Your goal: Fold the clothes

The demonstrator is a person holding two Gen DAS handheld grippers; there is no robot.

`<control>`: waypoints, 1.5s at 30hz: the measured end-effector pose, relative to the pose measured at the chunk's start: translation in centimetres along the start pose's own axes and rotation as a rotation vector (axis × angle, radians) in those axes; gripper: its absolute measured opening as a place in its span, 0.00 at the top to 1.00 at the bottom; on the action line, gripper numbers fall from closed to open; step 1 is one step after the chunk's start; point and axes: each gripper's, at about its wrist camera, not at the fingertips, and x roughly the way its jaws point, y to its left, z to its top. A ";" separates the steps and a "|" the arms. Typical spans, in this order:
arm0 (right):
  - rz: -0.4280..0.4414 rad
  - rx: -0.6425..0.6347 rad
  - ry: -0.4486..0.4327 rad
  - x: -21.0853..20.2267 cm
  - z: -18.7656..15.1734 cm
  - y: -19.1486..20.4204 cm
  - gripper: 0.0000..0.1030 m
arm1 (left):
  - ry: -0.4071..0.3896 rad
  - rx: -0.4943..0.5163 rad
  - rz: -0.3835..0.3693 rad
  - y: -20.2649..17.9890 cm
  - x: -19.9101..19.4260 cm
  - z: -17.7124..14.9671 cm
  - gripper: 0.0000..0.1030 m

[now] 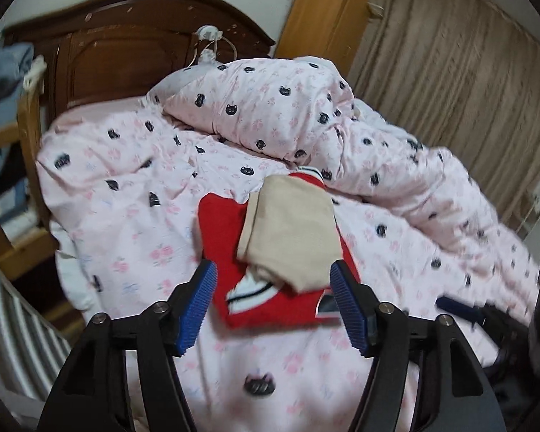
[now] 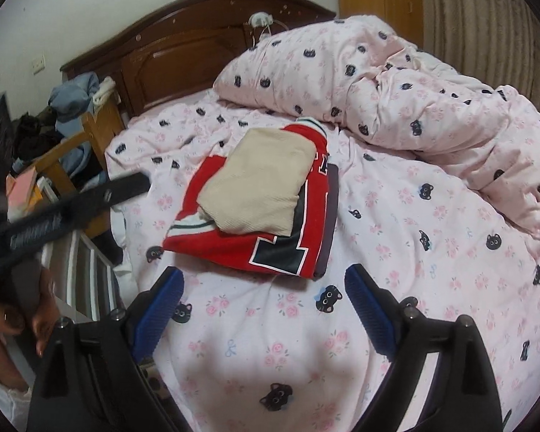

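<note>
As seen from the left wrist:
Surface: a bed [image 1: 133, 187] is covered by a pink sheet printed with flowers and dark cat faces; a rumpled duvet [image 1: 270, 108] of the same print is heaped toward the headboard and the right.
Room: a dark wooden headboard [image 1: 126, 36], a light wooden cabinet [image 1: 324, 14] and a brown curtain [image 1: 450, 72] are seen behind the bed; a wooden chair [image 1: 21, 165] with blue cloth stands at the left.
Clothes: a folded red jersey [image 1: 226, 230] lies flat on the sheet, and a folded beige garment [image 1: 291, 230] is stacked on it.
Left tongs [image 1: 273, 306]: held apart, nothing clamped; the near edge of the jersey is seen between the blue pads [image 1: 198, 306], whether touched cannot be told.

As seen from the right wrist:
Right tongs [image 2: 262, 309]: held apart and empty, above bare sheet, just short of the stack.
Clothes: the beige garment [image 2: 259, 187] rests on the red jersey [image 2: 212, 241].
Shown only here: a large dark numeral on the jersey, a grey folded layer [image 2: 329, 223] under it, a wall socket [image 2: 38, 63], a hand [image 2: 28, 320] at the lower left, and a dark strap [image 2: 72, 208].
Shown only in the left view: a dark blue object [image 1: 457, 309] at the right edge, blurred.
</note>
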 end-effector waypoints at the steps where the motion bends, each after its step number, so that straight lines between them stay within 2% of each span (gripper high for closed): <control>1: -0.001 0.002 -0.006 -0.4 -0.1 0.1 0.09 | 0.001 0.023 0.010 -0.2 -0.7 -0.3 0.41; 6: -0.008 0.014 -0.036 -2.5 -0.8 0.6 0.09 | 0.039 0.091 0.022 -0.9 -2.7 -1.2 0.41; 13: -0.055 -0.003 -0.066 -5.2 -2.2 1.6 0.06 | 0.036 0.020 0.062 0.4 -4.9 -1.6 0.41; 23: -0.048 -0.022 -0.087 -7.8 -3.3 3.0 0.06 | 0.031 0.034 0.107 0.6 -7.0 -2.7 0.41; 30: -0.040 -0.039 -0.105 -9.2 -3.1 4.1 0.06 | 0.003 0.023 0.091 1.0 -8.6 -2.4 0.40; 45: -0.034 -0.052 -0.126 -10.9 -2.9 4.9 0.06 | 0.024 0.064 0.084 -0.1 -9.8 -2.8 0.41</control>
